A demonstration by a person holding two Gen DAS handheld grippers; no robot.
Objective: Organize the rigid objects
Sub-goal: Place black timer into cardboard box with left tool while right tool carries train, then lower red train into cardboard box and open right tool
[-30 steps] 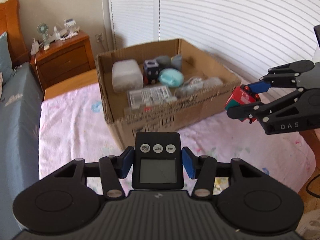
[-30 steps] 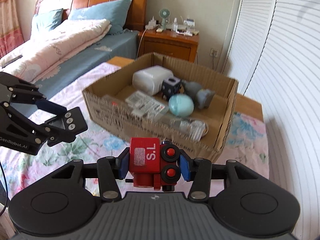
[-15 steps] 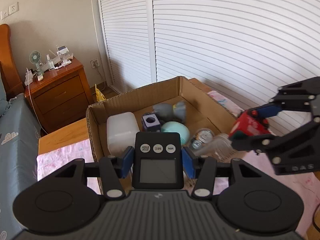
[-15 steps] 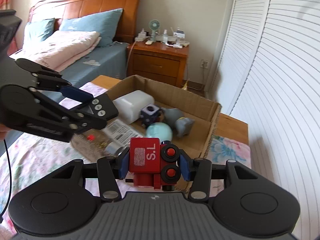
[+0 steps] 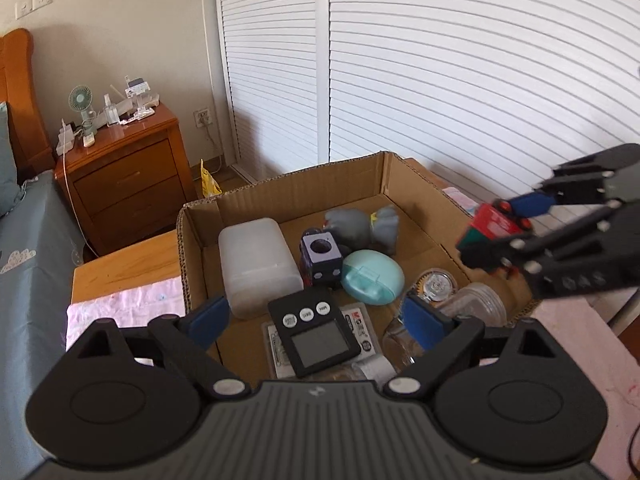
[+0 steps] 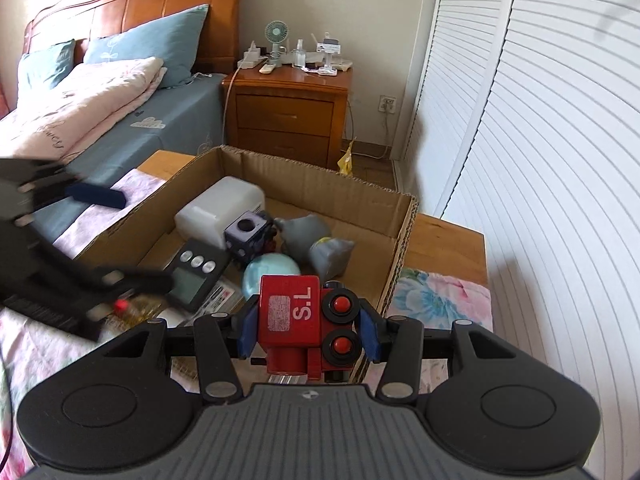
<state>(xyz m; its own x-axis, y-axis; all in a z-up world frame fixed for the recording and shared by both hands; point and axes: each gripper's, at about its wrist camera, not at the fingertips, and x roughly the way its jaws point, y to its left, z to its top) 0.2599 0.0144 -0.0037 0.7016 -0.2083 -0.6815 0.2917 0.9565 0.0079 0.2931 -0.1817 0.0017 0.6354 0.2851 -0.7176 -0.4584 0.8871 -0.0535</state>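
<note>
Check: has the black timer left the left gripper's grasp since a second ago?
Yes. The timer now lies inside the cardboard box, with the left gripper open around it.

A home bedroom, seemingly: wooden headboard (image 6: 132,4), pillows (image 6: 148,40), bedside nightstand (image 6: 288,108).

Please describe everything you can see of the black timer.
The timer is a small black rectangular device, plastic by its look, with three round grey buttons above a blank grey screen. It lies tilted, face up, inside the cardboard box, on a printed packet. The open left gripper is above it, not touching.
</note>
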